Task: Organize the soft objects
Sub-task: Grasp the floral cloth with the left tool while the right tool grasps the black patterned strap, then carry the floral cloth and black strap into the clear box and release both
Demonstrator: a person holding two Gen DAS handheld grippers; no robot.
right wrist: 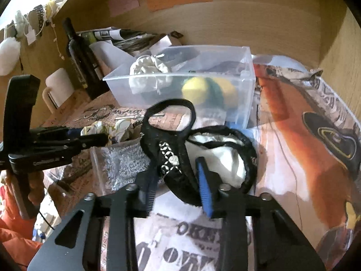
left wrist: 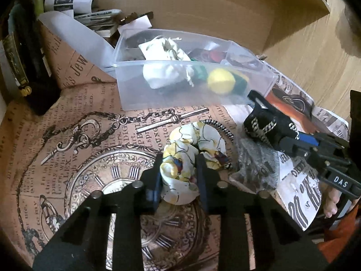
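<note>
My left gripper [left wrist: 179, 158] is shut on a white and yellow floral scrunchie [left wrist: 191, 155] resting on the printed paper. My right gripper [right wrist: 178, 164] is shut on a black fabric band with a silver chain [right wrist: 171, 160]; its loop [right wrist: 169, 115] rises in front of the box. The same band [left wrist: 264, 122] shows in the left wrist view, held just right of the scrunchie. A clear plastic box [left wrist: 180, 83] behind holds a white cloth [left wrist: 164, 67] and a yellow and green soft ball [left wrist: 222, 81]. It also shows in the right wrist view [right wrist: 225, 67].
A clear bag with grey material [left wrist: 255, 164] lies between the grippers. A black and white cord [left wrist: 222, 131] lies behind the scrunchie. A dark bottle [right wrist: 77, 52], a white mug [right wrist: 57, 88] and stacked papers [left wrist: 74, 6] stand at the back left. Wooden walls enclose the area.
</note>
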